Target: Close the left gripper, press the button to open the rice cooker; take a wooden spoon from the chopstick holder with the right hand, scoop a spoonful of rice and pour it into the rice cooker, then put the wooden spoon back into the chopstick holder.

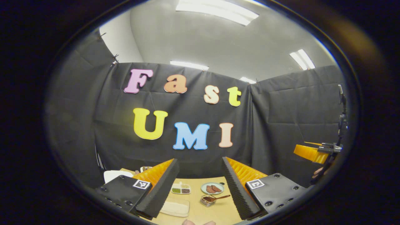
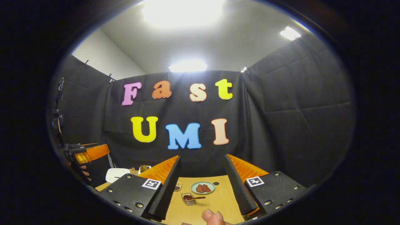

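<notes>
Both grippers' fingers [image 1: 200, 187] spread over table [image 1: 218, 212] w/ plate [image 1: 212, 188], small tin [image 1: 208, 200].

Both grippers are held up level, side by side, pointing toward the far wall. The left gripper [image 1: 200, 184] has its two fingers spread wide apart with nothing between them. The right gripper [image 2: 201, 181] is likewise wide open and empty. Each one shows at the edge of the other's view (the hand gripping it partly visible beneath). A fingertip [image 2: 212, 217] pokes in at the bottom of the right gripper view.
</notes>
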{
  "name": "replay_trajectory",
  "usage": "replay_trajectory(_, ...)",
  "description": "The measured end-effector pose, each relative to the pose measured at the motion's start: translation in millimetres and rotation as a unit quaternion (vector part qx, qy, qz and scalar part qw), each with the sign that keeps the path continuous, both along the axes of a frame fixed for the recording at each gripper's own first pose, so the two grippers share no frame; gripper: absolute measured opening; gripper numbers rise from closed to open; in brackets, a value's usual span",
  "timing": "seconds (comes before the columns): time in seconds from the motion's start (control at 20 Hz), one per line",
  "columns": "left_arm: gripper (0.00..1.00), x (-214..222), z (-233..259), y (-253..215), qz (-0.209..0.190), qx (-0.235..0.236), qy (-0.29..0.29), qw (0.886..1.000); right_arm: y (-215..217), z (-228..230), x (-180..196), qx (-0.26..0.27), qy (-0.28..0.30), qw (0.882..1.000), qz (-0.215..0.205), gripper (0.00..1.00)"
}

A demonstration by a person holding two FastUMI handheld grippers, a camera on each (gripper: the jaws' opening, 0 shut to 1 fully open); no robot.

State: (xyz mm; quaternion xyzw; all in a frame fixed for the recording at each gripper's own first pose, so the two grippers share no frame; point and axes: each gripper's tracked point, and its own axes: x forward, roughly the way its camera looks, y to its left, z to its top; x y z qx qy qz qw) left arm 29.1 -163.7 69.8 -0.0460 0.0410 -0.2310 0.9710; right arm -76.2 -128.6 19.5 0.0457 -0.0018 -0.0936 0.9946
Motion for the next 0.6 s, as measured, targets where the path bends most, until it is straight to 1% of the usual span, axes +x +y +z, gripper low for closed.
replay_trajectory(0.25, 0.92, -4, 2, 6, -0.001, 0.004, -0.004, 1.0, 2, 8, 1, -0.002, -0.017, 1.0, 0.002, 0.83)
replay_trajectory(0.6, 0.92, -8, 3, 25, 0.012, 0.012, -0.011, 1.0, 11, 2, 5, 0.0, -0.001, 1.0, 0.013, 0.83)
